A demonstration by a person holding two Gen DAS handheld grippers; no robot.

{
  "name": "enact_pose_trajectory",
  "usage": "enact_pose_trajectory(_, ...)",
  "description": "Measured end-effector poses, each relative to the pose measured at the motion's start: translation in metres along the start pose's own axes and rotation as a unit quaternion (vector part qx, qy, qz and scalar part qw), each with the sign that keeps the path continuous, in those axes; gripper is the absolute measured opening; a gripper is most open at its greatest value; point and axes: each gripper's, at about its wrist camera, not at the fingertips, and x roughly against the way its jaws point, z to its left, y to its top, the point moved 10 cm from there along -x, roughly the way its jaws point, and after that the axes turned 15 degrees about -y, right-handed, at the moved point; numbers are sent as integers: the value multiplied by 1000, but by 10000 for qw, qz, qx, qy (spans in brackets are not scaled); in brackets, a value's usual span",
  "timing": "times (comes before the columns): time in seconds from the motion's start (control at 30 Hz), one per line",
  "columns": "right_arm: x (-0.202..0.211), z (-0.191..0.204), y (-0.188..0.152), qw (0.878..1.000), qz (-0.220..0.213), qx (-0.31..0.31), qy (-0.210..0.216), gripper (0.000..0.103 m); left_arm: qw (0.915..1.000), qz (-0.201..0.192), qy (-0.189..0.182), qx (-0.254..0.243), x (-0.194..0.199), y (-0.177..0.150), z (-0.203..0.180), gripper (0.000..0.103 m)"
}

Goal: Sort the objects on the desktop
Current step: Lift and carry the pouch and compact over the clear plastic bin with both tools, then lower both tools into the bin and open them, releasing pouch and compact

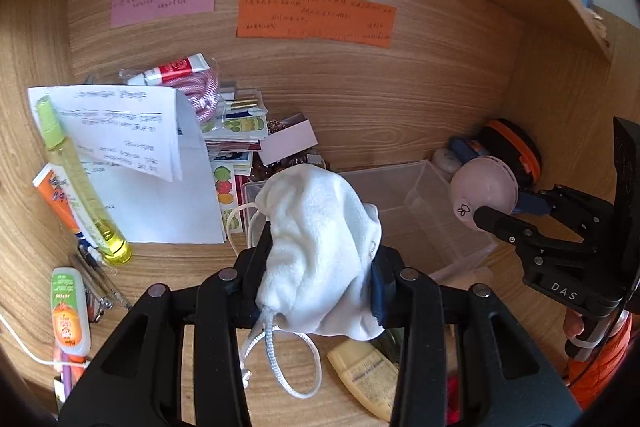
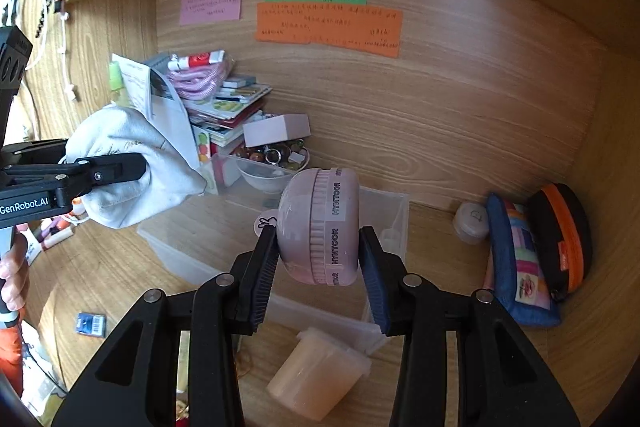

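Item 1: white drawstring pouch (image 1: 316, 251), pinched between the fingers of the left gripper (image 1: 320, 267), held above the near end of the clear plastic bin (image 1: 440, 211), likely for dropping in.

Item 2: pink round case (image 2: 318, 227), clamped edgewise in the right gripper (image 2: 318, 259), hovering over the same bin, apparently awaiting its turn.

Item 3: papers, tubes and booklets stacked at left on the tabletop (image 1: 400, 99), unsorted.

Item 4: zip pouches (image 2: 536, 251), leaning upright in the right corner.
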Motion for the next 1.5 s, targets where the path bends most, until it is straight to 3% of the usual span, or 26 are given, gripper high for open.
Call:
enact_pose_trajectory(0.47, -76, 5, 2, 9980, 588, 205, 149, 37, 9977, 669, 75, -52, -76, 0, 24, 39)
enact_pose_trajectory(0.73, -114, 3, -10, 9951, 909, 384, 2, 37, 9947, 1014, 154, -112, -113, -7, 30, 39)
enact_pose_trajectory(1.17, -134, 9, -26, 9917, 1210, 373, 208, 37, 9918, 1255, 220, -131, -136, -25, 33, 39)
enact_pose_trajectory(1.5, -134, 9, -24, 9934, 1024, 518, 5, 38, 9914, 1269, 227, -223, -144, -26, 30, 44)
